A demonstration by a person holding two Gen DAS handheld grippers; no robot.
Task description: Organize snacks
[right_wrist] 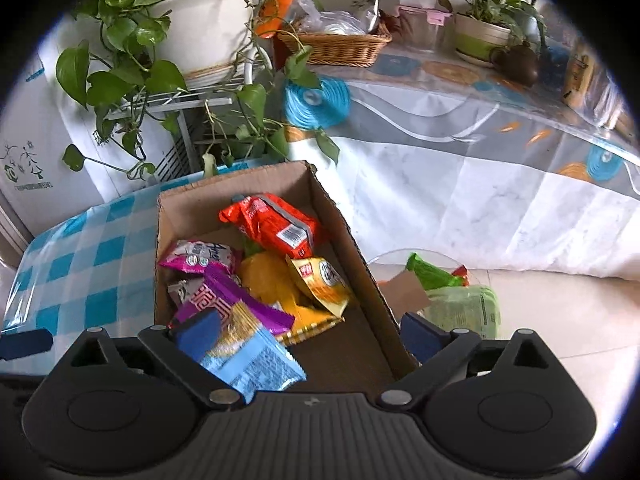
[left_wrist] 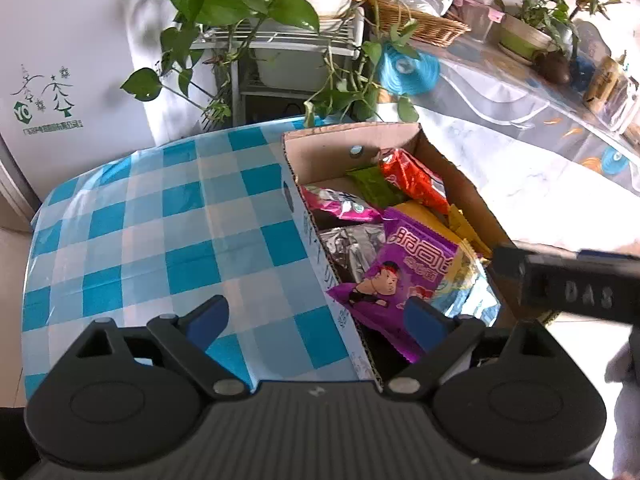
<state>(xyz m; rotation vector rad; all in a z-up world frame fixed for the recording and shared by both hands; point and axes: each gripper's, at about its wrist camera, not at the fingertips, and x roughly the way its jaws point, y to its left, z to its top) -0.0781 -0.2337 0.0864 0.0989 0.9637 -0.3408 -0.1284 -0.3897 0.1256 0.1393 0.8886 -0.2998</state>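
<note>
A cardboard box (left_wrist: 464, 184) (right_wrist: 352, 256) sits at the right end of the blue checked table (left_wrist: 160, 220) (right_wrist: 80, 264). It holds several snack packs: a red pack (left_wrist: 416, 178) (right_wrist: 276, 226), a purple pack (left_wrist: 404, 276) (right_wrist: 240, 300), a pink pack (left_wrist: 340, 206) (right_wrist: 196, 258), yellow packs (right_wrist: 320, 284) and a light blue pack (right_wrist: 256, 364). My left gripper (left_wrist: 318, 320) is open and empty over the box's left wall. My right gripper (right_wrist: 310, 336) is open and empty above the box's near end; it also shows in the left wrist view (left_wrist: 568, 284).
Green snack packs (right_wrist: 460, 304) lie in a clear container on the floor right of the box. A potted vine (right_wrist: 160, 40) on a white rack stands behind. A larger covered table (right_wrist: 480, 120) with a wicker basket (right_wrist: 340, 46) and plants runs along the right.
</note>
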